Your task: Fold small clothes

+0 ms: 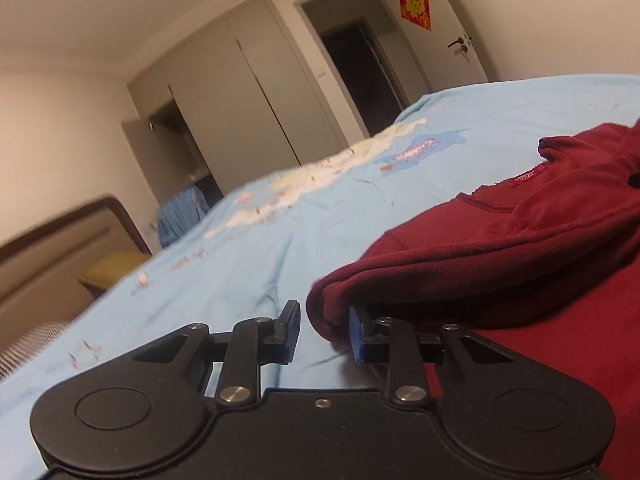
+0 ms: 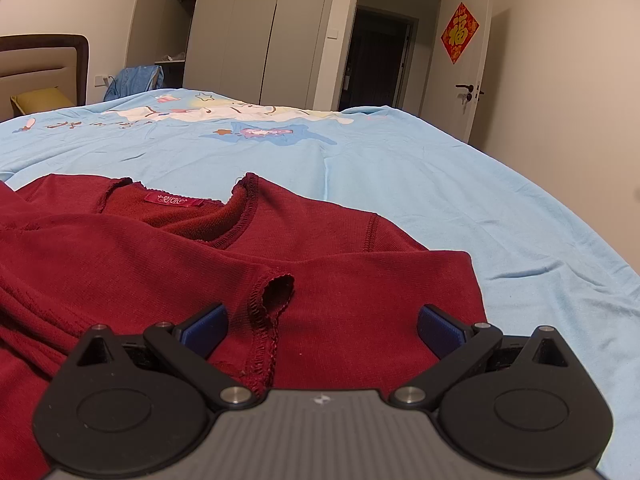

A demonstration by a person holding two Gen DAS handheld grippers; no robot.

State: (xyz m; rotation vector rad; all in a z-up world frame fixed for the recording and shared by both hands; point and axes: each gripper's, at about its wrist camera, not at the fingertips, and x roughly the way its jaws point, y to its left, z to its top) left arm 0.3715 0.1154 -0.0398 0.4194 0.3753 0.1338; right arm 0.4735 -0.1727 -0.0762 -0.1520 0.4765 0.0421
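Note:
A small dark red long-sleeved shirt [image 2: 320,240] lies on a light blue bedsheet [image 2: 400,160], neck label facing up, one sleeve folded across its body with the cuff [image 2: 276,288] in the middle. My right gripper [image 2: 322,328] is wide open just above the shirt, its jaws on either side of the cuff, holding nothing. In the left wrist view the shirt [image 1: 500,248] fills the right side. My left gripper [image 1: 324,332] is open at the shirt's folded left edge, and that edge sits partly between the jaws, against the right finger.
The bed [image 1: 240,272] has a cartoon print. A headboard [image 2: 44,64] and a yellow pillow [image 2: 40,100] are at the far left. Behind stand wardrobes [image 2: 256,32], a blue garment [image 2: 136,80] on a chair, a dark doorway [image 2: 376,56] and an open door [image 2: 468,80].

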